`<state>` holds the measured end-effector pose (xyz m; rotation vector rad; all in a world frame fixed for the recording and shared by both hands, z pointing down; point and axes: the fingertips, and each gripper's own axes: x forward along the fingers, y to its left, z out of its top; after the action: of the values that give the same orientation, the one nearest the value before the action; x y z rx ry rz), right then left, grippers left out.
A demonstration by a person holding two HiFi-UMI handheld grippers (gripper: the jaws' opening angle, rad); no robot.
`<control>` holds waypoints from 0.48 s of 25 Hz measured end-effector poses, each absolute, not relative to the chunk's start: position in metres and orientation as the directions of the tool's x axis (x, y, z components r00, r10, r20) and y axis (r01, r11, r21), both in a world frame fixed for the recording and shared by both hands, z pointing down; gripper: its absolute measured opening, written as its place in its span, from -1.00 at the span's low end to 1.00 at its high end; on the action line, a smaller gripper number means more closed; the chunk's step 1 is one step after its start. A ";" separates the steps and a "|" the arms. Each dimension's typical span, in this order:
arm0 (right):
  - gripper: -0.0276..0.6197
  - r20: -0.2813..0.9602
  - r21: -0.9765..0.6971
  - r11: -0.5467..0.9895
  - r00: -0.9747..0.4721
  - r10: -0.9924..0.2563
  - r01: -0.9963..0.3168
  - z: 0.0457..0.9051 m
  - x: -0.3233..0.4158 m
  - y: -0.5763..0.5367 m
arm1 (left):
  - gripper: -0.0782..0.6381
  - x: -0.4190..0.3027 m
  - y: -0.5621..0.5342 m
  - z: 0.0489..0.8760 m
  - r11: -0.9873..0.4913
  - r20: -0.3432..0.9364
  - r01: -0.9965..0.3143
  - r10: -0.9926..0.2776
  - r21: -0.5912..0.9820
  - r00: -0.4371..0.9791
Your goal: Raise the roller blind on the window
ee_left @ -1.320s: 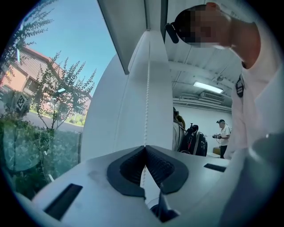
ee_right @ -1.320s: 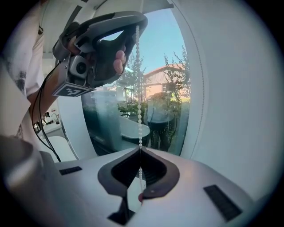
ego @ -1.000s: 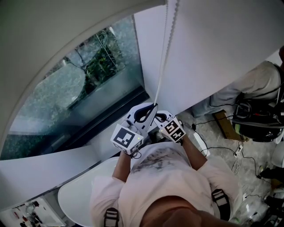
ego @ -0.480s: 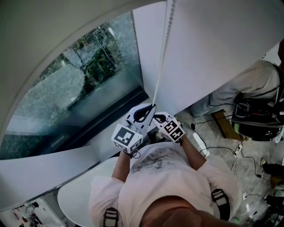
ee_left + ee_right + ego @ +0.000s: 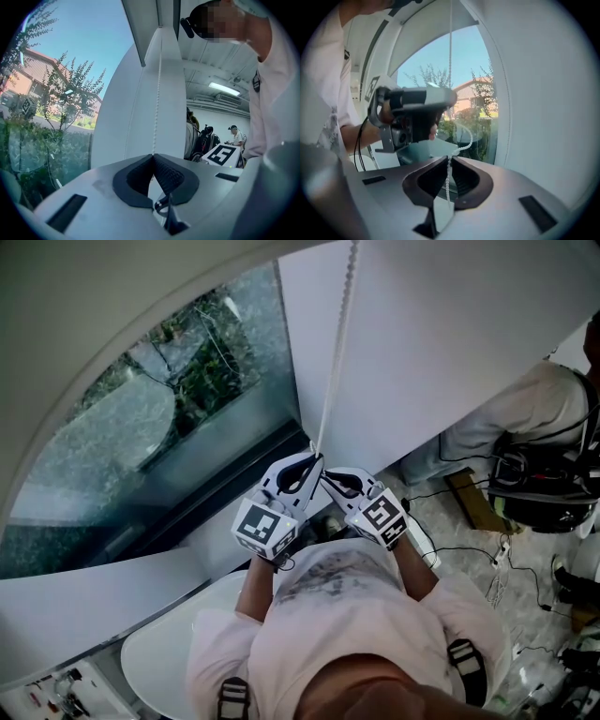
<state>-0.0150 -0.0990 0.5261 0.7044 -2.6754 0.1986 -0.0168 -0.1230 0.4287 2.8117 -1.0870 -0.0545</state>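
A: Where's the blind?
B: The roller blind (image 5: 450, 343) covers the right of the window (image 5: 169, 418). The bead chain (image 5: 337, 334) hangs at its edge.
A: Claws?
B: The left gripper (image 5: 153, 156) and right gripper (image 5: 449, 158) both pinch the chain, close together. Best to pull straight down, hand over hand, and keep it taut.

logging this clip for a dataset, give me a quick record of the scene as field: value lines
left gripper: shut on the bead cord
right gripper: shut on the same cord, close beside the left gripper
roller blind: white, hangs to the right of the cord
window glass: uncovered, trees outside
bystander: at the right edge of the head view
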 end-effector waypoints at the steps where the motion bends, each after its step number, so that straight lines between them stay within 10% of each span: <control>1: -0.72 0.362 -0.035 0.865 -0.813 -0.456 -0.500 0.513 -0.014 -0.099 | -0.76 -0.018 -0.123 0.428 -0.731 0.011 -0.670 -0.674 0.130 0.738; 12: -0.45 0.088 0.057 0.840 -0.836 -0.542 -0.539 0.369 -0.008 -0.110 | -0.76 -0.019 -0.126 0.429 -0.727 0.006 -0.675 -0.680 0.123 0.733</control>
<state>-0.0080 -0.1102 0.3690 0.8593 -2.9170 -0.0458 -0.0187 -0.1263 0.4285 2.8155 -1.1046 -0.0599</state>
